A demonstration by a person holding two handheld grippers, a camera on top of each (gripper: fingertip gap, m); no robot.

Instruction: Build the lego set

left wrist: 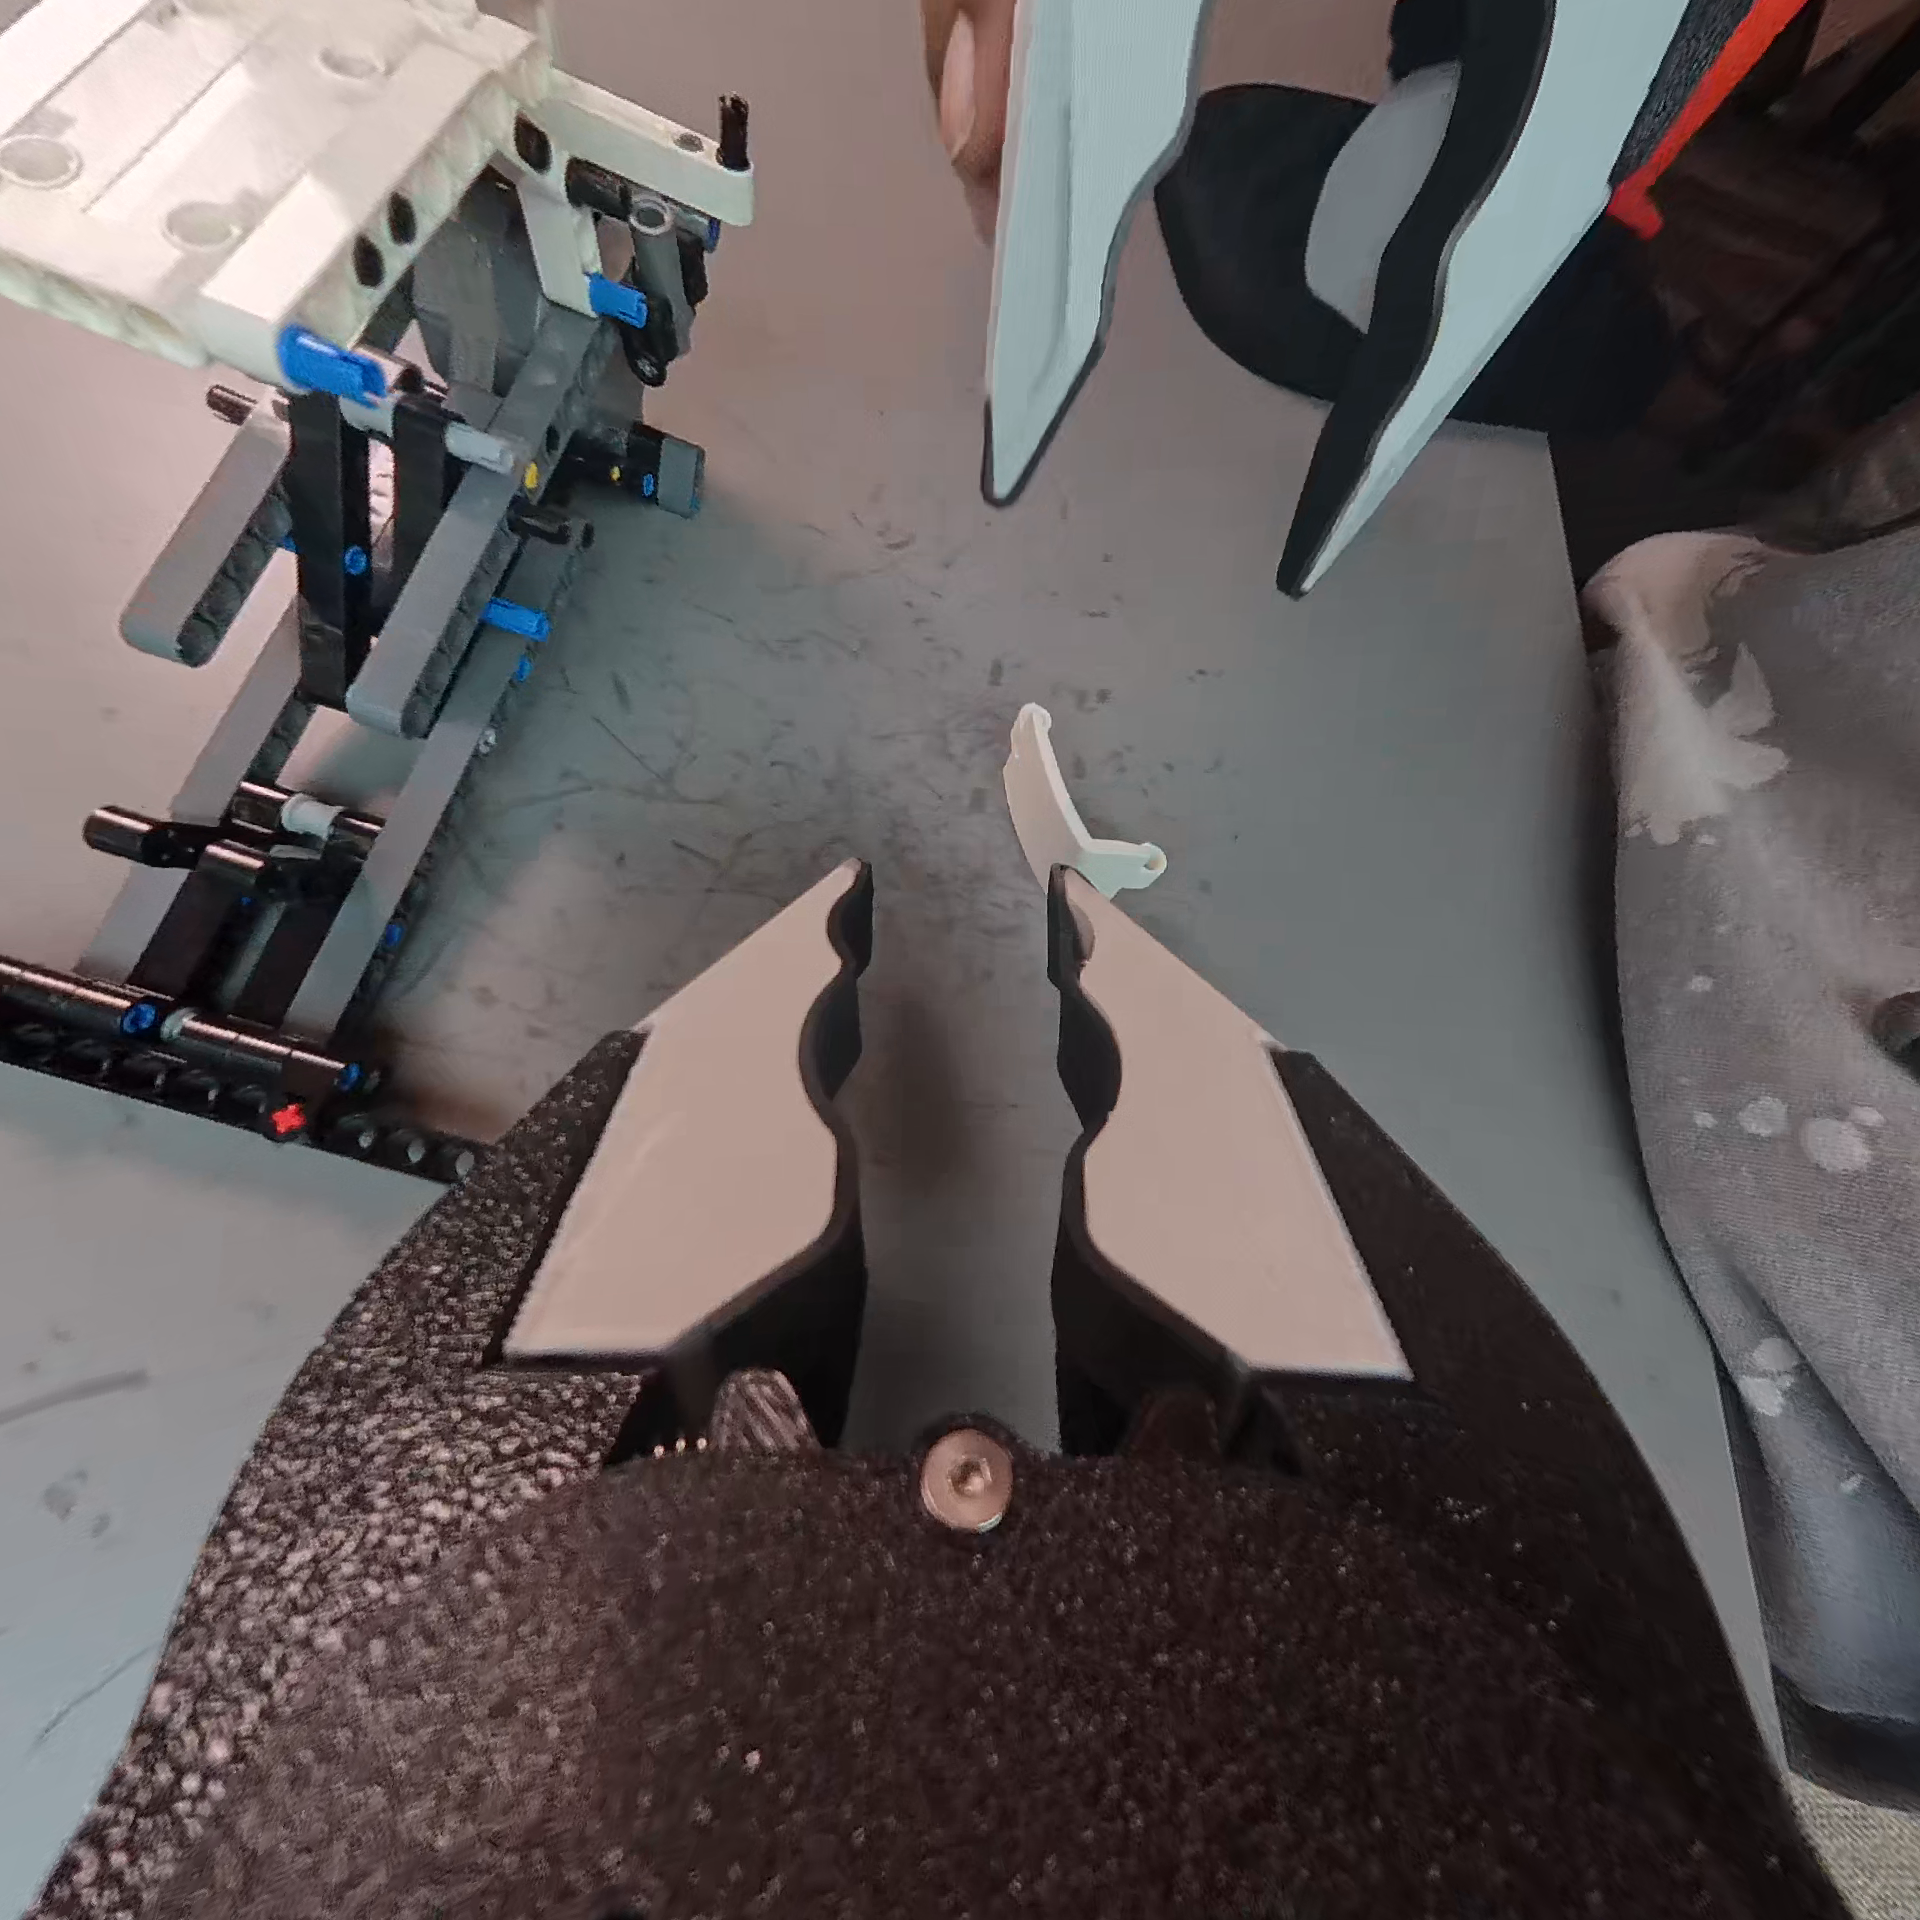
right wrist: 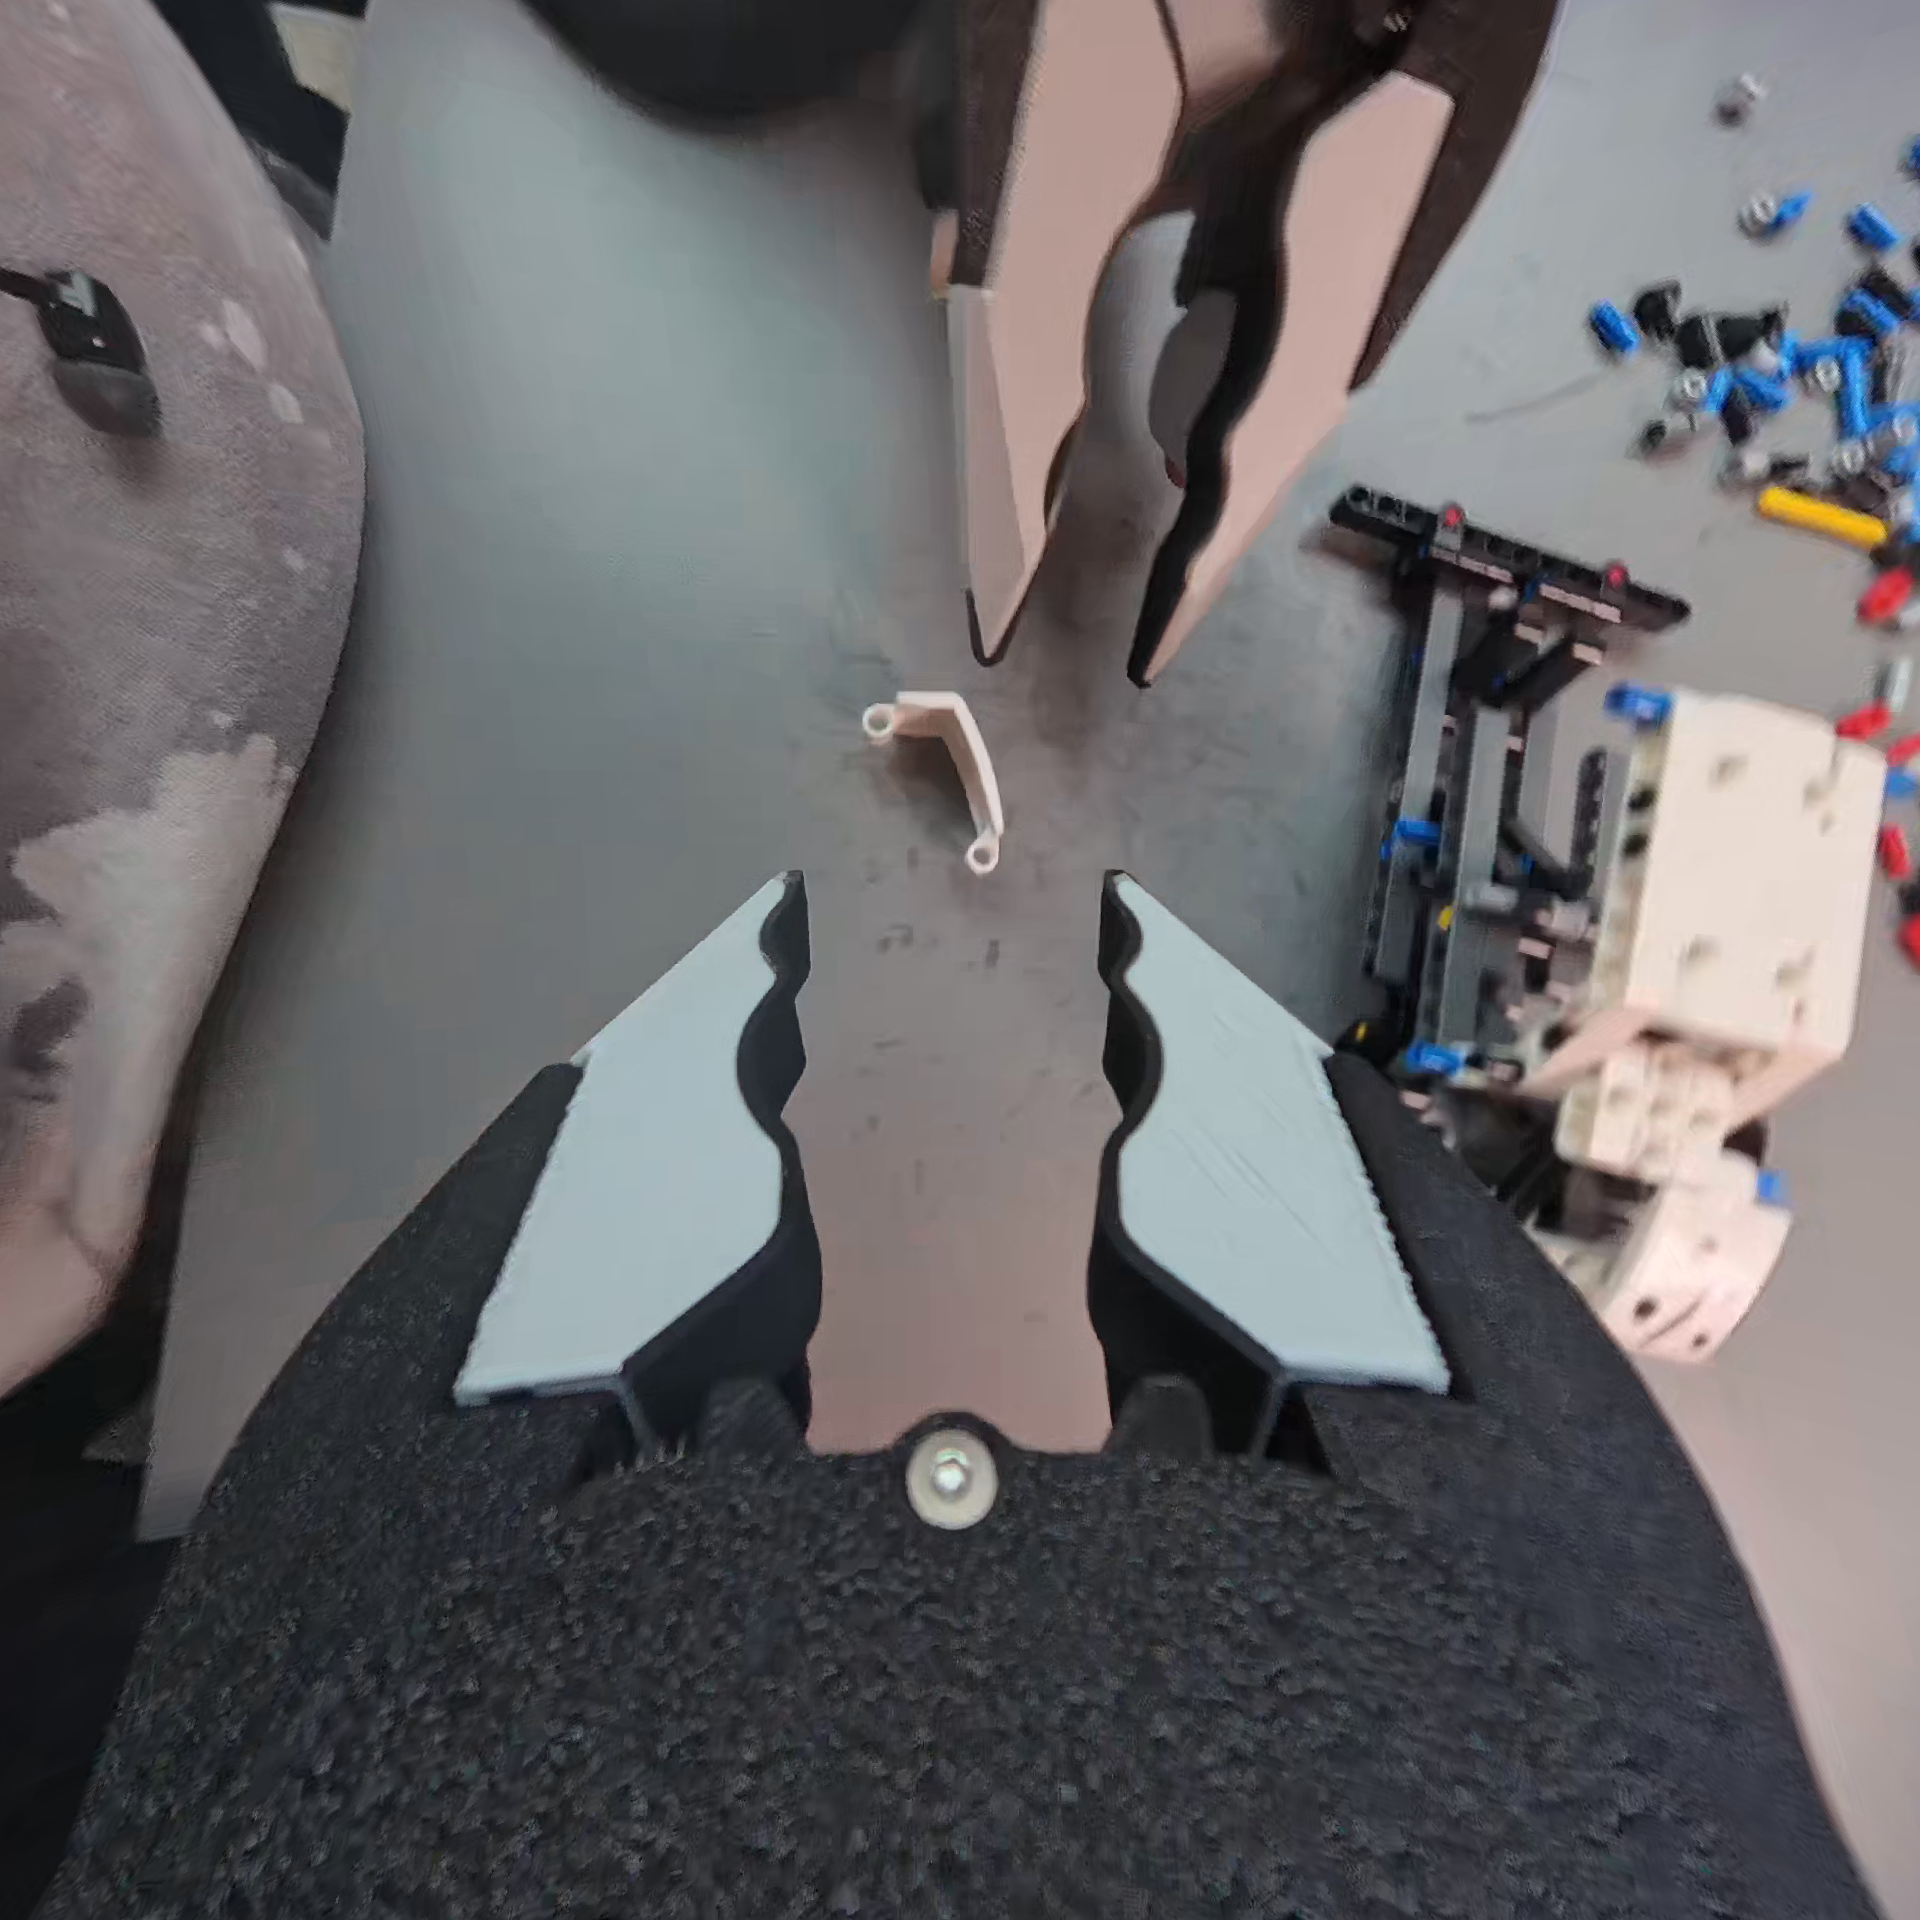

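A small white curved lego panel (left wrist: 1049, 800) lies on the grey table between the two grippers; it also shows in the right wrist view (right wrist: 951, 764). My left gripper (left wrist: 958, 883) is open and empty, its right fingertip (left wrist: 1065, 904) just beside the panel's near end. My right gripper (right wrist: 951, 883) is open and empty, just short of the panel. The other gripper shows opposite in each view, open: the right one (left wrist: 1143, 540) and the left one (right wrist: 1060, 665). The half-built model, white body on a grey and black frame (left wrist: 343, 436), lies at the left, and at the right in the right wrist view (right wrist: 1558, 914).
A pile of loose blue, black, red and yellow lego pieces (right wrist: 1808, 384) lies at the far right. A person's grey mottled clothing (left wrist: 1766, 987) borders the table edge (right wrist: 135, 623). A hand (left wrist: 966, 94) holds the right gripper. Spacing between my two grippers at the tips: around 7 cm.
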